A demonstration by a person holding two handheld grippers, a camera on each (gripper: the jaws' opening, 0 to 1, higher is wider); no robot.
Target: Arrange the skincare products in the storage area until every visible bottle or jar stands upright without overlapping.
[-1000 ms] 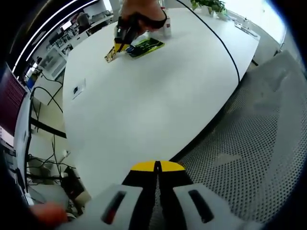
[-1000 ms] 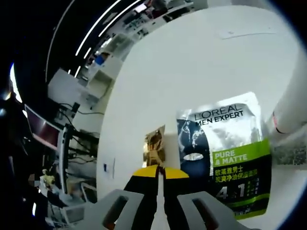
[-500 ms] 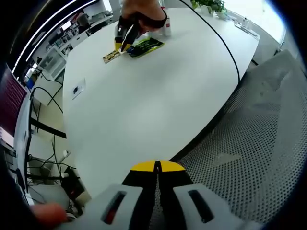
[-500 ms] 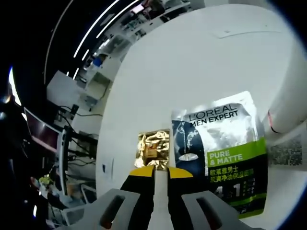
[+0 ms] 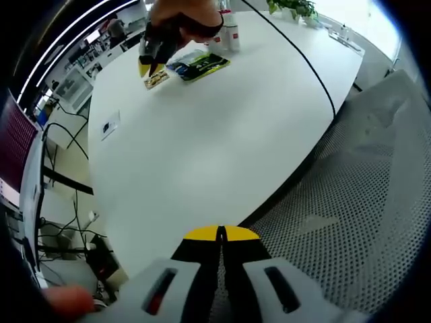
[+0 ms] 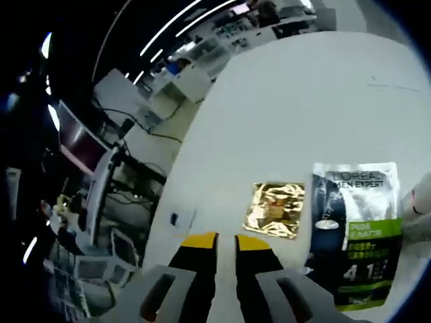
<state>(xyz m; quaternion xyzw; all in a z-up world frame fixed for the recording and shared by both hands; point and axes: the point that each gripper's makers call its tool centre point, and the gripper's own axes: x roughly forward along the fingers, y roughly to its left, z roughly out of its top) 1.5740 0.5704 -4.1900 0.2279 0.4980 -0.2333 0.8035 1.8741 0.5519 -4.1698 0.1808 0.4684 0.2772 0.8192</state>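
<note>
**Right fingers apart above two flat sachets**

Fingers on the left gripper [image 5: 220, 235] are pressed together with nothing between them, hanging past the near edge of the white table [image 5: 202, 148], next to a grey mesh chair [image 5: 363, 202]. Fingers on the right gripper [image 6: 218, 239] stand a little apart with nothing in the gap, raised above the tabletop. Just beyond them a gold sachet [image 6: 274, 209] lies flat, and beside it, not overlapping, lies a larger sachet [image 6: 355, 229] printed "L'OREAL MEN EXPERT". At that sachet's far side a white bottle [image 6: 419, 212] shows at the picture's edge; how it stands I cannot tell. From the left gripper view, far across the table, a hand holds the right gripper over the gold sachet, and two white bottles [image 5: 227, 33] stand upright near the larger sachet. Desks and shelves lie beyond.
</note>
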